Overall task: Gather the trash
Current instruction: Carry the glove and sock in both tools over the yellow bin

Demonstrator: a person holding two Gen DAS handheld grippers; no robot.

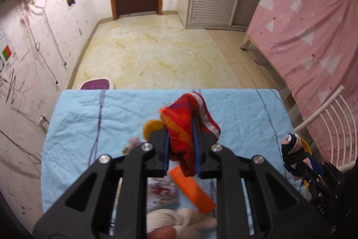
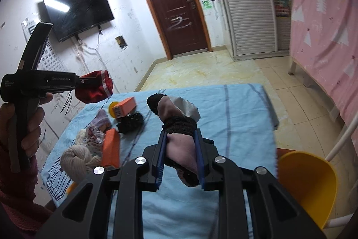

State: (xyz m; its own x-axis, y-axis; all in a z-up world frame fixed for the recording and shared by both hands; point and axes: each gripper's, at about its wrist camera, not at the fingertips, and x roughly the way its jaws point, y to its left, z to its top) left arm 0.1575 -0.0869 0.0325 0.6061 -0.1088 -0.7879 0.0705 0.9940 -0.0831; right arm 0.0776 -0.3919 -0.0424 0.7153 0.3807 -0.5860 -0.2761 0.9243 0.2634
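— Blue sheet [image 2: 235, 109] over the table, brown door [image 2: 176, 12] beyond. Any readable writing?

— "GenRobot.AI" on the left gripper [image 2: 89, 82]; a barcode label on one orange box [image 2: 124, 108].

— Counts?

— Two orange boxes, the second [image 2: 110, 147] near a cream knitted bundle [image 2: 77, 159]; one black knit piece [image 2: 131, 121].

— Grippers?

— Left gripper clamped on a red sock [image 1: 185, 124], held above the table. Right gripper [image 2: 181, 156] pinches a pink-and-black sock [image 2: 176, 127] over the sheet, beside a yellow bin [image 2: 308, 185].
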